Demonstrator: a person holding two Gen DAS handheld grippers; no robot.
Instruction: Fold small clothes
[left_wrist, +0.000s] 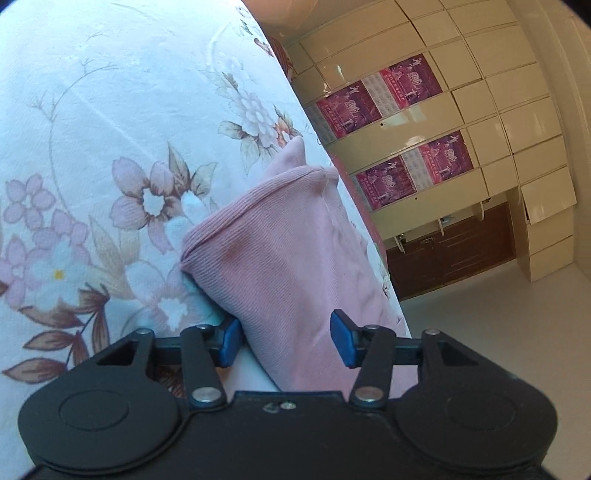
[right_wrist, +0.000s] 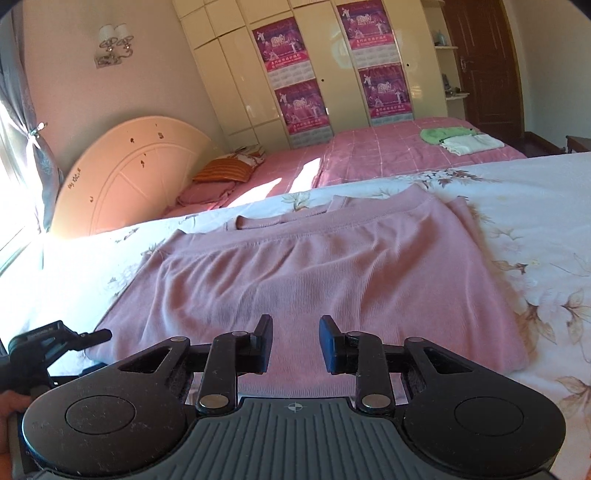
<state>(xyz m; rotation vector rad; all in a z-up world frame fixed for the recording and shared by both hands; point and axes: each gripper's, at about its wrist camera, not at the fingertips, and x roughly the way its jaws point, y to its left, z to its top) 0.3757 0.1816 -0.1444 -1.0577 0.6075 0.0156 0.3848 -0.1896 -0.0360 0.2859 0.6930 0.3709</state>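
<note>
A pink ribbed garment (right_wrist: 314, 273) lies folded over on the white floral bed cover (right_wrist: 535, 206). My right gripper (right_wrist: 295, 345) is open, just above the garment's near edge, holding nothing. In the left wrist view the same pink garment (left_wrist: 291, 258) lies at the edge of the floral cover (left_wrist: 92, 147). My left gripper (left_wrist: 286, 341) is open with its blue pads on either side of the garment's near end, not closed on it. The left gripper also shows at the lower left of the right wrist view (right_wrist: 55, 339).
The bed's edge (left_wrist: 354, 206) drops to the pale floor (left_wrist: 498, 332) on the right of the left wrist view. Behind are a second bed with a pink cover (right_wrist: 388, 151), folded green and white clothes (right_wrist: 458, 140), a cream wardrobe (right_wrist: 332, 62) and a headboard (right_wrist: 129, 162).
</note>
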